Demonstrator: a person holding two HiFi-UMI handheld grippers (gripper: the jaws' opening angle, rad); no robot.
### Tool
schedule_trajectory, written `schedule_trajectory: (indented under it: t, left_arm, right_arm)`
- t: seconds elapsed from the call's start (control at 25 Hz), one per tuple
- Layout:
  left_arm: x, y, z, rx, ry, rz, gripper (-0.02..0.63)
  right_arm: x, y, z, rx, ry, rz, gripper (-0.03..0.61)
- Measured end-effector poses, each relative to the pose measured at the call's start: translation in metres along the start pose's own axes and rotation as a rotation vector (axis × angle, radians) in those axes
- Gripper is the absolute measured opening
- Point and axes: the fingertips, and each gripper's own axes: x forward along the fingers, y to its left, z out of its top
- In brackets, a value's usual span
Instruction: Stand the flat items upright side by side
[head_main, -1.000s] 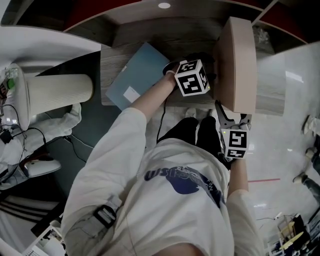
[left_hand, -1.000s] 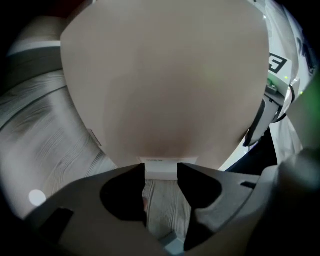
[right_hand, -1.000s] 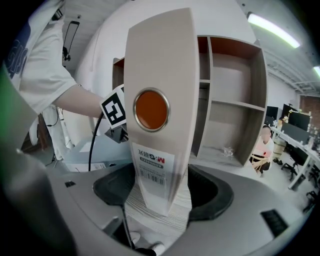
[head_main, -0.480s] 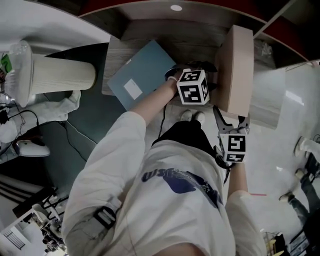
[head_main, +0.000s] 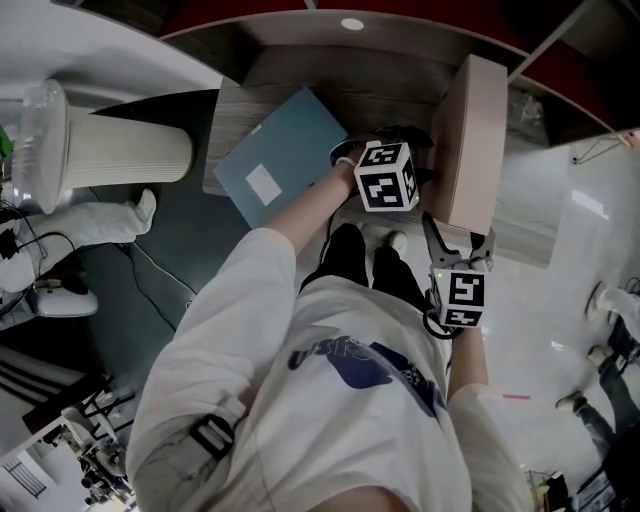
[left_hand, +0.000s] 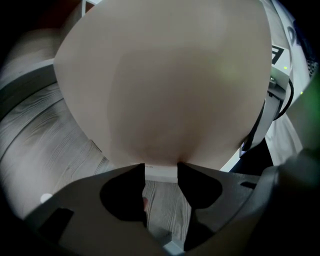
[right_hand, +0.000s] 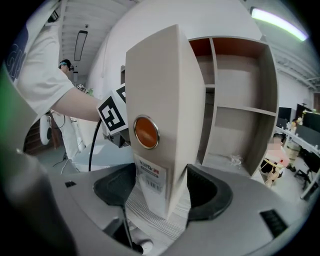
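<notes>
A beige binder (head_main: 470, 140) stands upright on the right part of the wooden table (head_main: 380, 90). My left gripper (head_main: 420, 165) meets it from the left side, and in the left gripper view the jaws close on its thin white edge (left_hand: 161, 172). The binder's broad face (left_hand: 165, 85) fills that view. My right gripper (head_main: 458, 238) holds the near end. In the right gripper view the spine (right_hand: 160, 110), with an orange disc and a label, sits between the right gripper (right_hand: 161, 190) jaws, touching both. A blue folder (head_main: 285, 160) lies flat on the table's left part.
A white ribbed cylinder (head_main: 120, 150) stands on the floor left of the table. An open shelf unit (right_hand: 240, 100) rises behind the binder. Pale glossy floor (head_main: 570, 200) lies to the right. The person's legs (head_main: 370, 265) are at the table's near edge.
The binder stays upright with both grippers on it. The right gripper has drifted slightly toward the person, and the person's legs have shifted.
</notes>
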Motion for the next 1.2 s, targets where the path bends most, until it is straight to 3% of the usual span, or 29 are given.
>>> schedule_trajectory:
  t: [0.44, 1.2]
  left_arm:
    - [0.007, 0.03, 0.002, 0.072, -0.038, -0.063, 0.196]
    - [0.019, 0.069, 0.006, 0.103, -0.097, -0.142, 0.196]
  right_arm:
    - [0.022, -0.01, 0.014, 0.046, 0.029, -0.099, 0.318]
    - [0.053, -0.031, 0.03, 0.066, 0.076, -0.192, 0.316]
